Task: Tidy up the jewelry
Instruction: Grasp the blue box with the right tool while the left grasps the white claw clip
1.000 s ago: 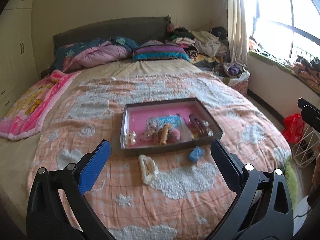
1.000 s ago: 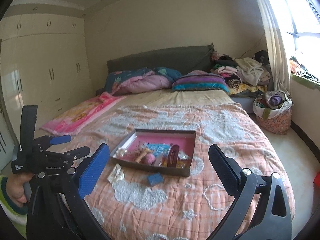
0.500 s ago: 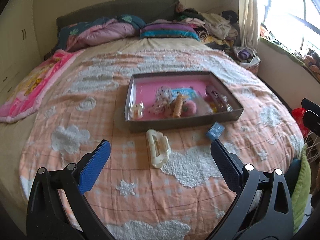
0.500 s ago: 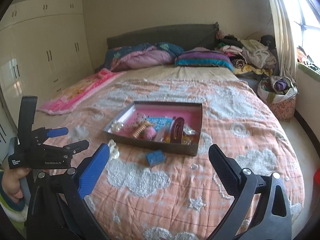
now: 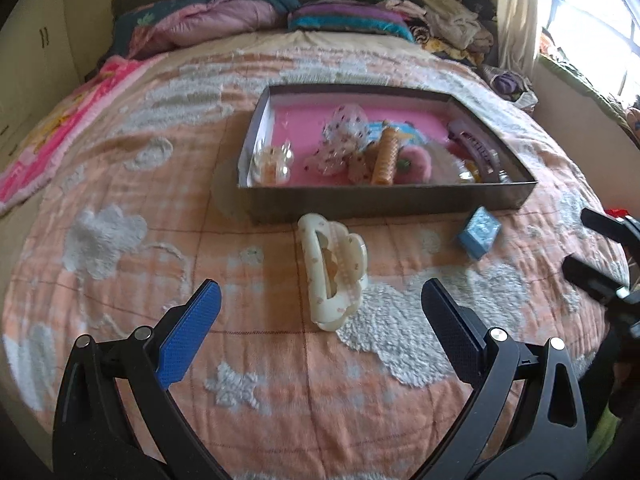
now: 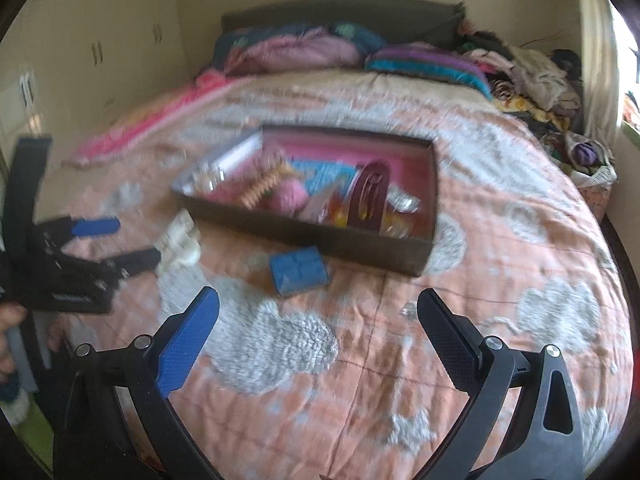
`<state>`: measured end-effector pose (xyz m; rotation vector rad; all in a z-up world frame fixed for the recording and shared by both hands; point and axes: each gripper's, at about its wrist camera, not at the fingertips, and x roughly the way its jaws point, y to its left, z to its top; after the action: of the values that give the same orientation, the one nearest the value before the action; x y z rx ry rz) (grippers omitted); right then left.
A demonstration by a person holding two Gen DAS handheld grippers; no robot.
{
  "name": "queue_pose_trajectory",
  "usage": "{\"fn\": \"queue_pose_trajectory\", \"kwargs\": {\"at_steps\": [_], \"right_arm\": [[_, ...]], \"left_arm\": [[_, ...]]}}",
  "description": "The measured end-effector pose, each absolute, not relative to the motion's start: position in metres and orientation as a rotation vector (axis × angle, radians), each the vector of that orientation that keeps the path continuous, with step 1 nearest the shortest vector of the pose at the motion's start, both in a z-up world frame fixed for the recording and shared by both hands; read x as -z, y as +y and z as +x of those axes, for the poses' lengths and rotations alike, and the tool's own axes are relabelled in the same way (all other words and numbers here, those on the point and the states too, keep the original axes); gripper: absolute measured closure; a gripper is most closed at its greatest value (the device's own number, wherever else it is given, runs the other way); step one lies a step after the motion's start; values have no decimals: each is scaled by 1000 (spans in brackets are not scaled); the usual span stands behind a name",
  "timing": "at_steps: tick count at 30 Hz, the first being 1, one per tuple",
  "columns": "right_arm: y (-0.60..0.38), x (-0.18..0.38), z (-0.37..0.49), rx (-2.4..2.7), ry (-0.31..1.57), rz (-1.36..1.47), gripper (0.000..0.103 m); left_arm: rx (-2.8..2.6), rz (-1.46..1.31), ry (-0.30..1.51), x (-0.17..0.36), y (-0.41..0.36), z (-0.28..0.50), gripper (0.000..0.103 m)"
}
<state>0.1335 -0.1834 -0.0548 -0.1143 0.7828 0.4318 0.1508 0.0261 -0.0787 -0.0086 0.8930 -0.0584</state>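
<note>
A shallow dark box with a pink floor (image 5: pixel 384 200) (image 6: pixel 320 236) sits on the bed and holds several hair clips and trinkets. A cream claw hair clip (image 5: pixel 332 272) (image 6: pixel 180 240) lies on the quilt just in front of the box. A small blue box (image 5: pixel 480 232) (image 6: pixel 298 270) lies to its right. My left gripper (image 5: pixel 318 312) is open and empty, just short of the cream clip. My right gripper (image 6: pixel 318 312) is open and empty, just short of the blue box.
The bed has an orange quilt with white clouds (image 5: pixel 120 240). Pillows and bedding (image 5: pixel 224 16) are piled at the headboard, clothes (image 5: pixel 452 20) at the far right. A pink blanket (image 5: pixel 52 132) lies on the left.
Both grippers have moved forward and down toward the bed. The box, cream clip and blue box now look larger and closer. Nothing was picked up.
</note>
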Motion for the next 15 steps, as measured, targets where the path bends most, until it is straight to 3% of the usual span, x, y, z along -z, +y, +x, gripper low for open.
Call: {"fn": "queue_pose_trajectory", "kwargs": {"at_steps": [8,9,12,13,15], "right_arm": [[-149,90,177,-506,843,-170,6],[-147,92,180,-515,842,-178,14],[-135,107,190,-540,890,-211,53],[-134,109,189,-533,883,-218,58],[-137,108,185,-550,871,-194,59]], "left_arm": [[90,-81,921,98,34,167,13],[95,-85,923,99,34,169,16],[129,-88,939,104,29,174,29],[148,-91,942,106,27,175,34],[171,-71,940,107,21,175,50]]}}
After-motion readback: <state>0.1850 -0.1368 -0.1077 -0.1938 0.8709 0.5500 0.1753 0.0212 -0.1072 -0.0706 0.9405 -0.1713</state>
